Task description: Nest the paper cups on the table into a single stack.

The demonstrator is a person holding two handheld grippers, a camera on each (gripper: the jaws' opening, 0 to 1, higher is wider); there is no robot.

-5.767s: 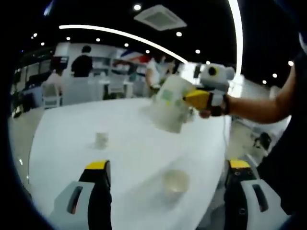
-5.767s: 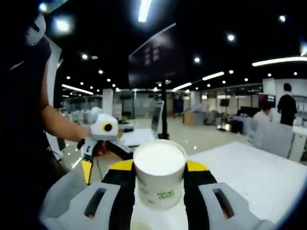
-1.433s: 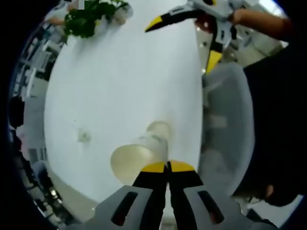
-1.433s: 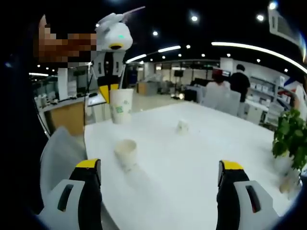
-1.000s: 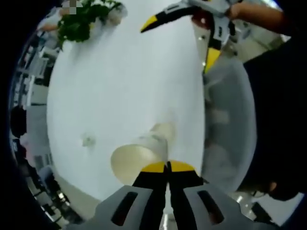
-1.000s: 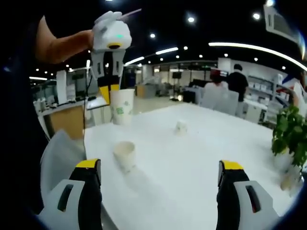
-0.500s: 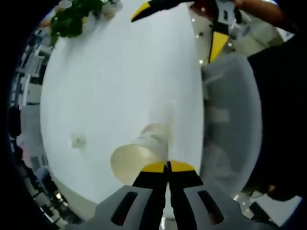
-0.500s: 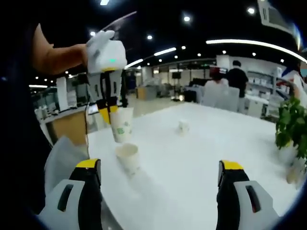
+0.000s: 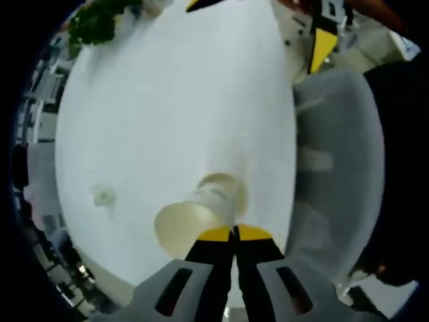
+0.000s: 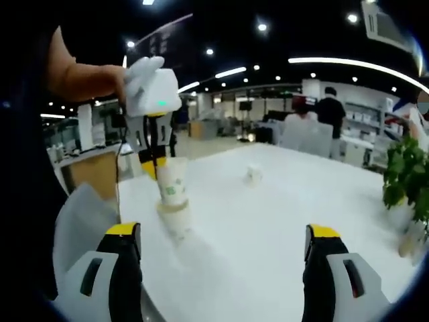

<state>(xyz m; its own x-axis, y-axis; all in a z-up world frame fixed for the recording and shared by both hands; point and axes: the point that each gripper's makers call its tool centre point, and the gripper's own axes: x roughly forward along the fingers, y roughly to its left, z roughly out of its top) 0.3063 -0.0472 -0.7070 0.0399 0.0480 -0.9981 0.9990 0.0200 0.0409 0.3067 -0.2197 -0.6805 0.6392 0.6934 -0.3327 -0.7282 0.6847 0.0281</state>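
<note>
Yellow-tipped grey fingers of the left gripper (image 9: 233, 235) are pressed together on the rim of a cream paper cup with a green logo (image 9: 191, 218), and we find nothing else between them. In the right gripper view the same gripper (image 10: 155, 166) hangs point-down over the near corner of the white tabletop (image 10: 281, 201), holding that cup (image 10: 171, 182) upright with its base entering the mouth of a second cream paper cup standing on the tabletop (image 10: 175, 218). We judge the step in hand to be the nesting of the held cup into the standing one; whether it is fully seated cannot be told from these views.

The right gripper (image 10: 221, 251) holds nothing: its fingers (image 10: 125, 258) stand wide apart, clear of any object, level with the tabletop edge.

Further along, well apart from the pair, a small white paper cup (image 10: 253, 174) stands mid-tabletop; it appears as a faint mark in the left gripper view (image 9: 102, 196). A green potted plant (image 10: 409, 184) stands at the far edge.

In our judgement the next move calls for pressing the held cup straight down, releasing it, then fetching the distant cup.
</note>
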